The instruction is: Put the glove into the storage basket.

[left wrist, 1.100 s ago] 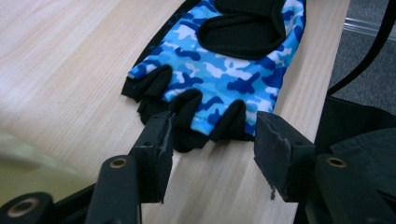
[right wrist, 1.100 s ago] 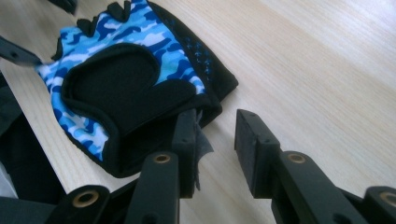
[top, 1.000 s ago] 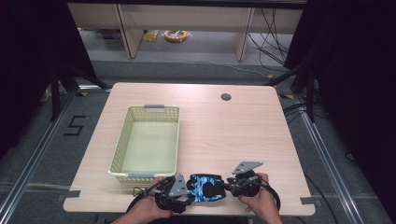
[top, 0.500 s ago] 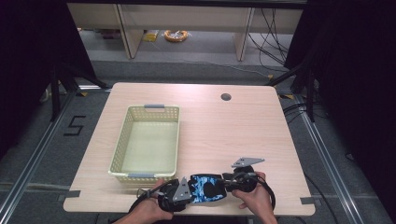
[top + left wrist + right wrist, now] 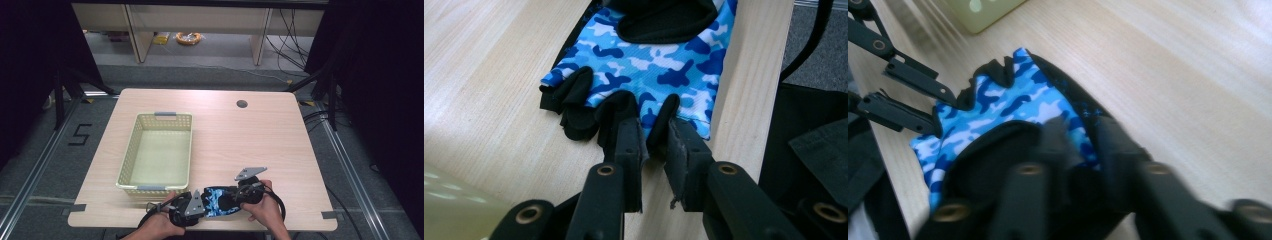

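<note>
Right, both grippers are on the glove [image 5: 220,200] at the bottom centre of the high view, near the table's [image 5: 250,135] front edge. The left gripper [image 5: 655,145] has just been closing and now pinches one black finger stub of the blue camo glove between its jaws. The right gripper [image 5: 1080,145] has also just been closing; its jaws sit pressed onto the black cuff end, though blur in the right gripper view softens the contact. Likely reason for the two-end grip: the fabric is limp, so holding fingers and cuff keeps it stretched flat and lets it lift without folding. The basket [image 5: 131,150], pale yellow mesh and empty, sits just up and left of the glove, probably the drop target.

Surface is light wood laminate with a cable hole [image 5: 242,104] toward the upper right of the tabletop. Around it is grey floor, metal rails and dark curtains at both sides, with shelving legs and a coiled orange cable [image 5: 188,37] at the top of the frame.
</note>
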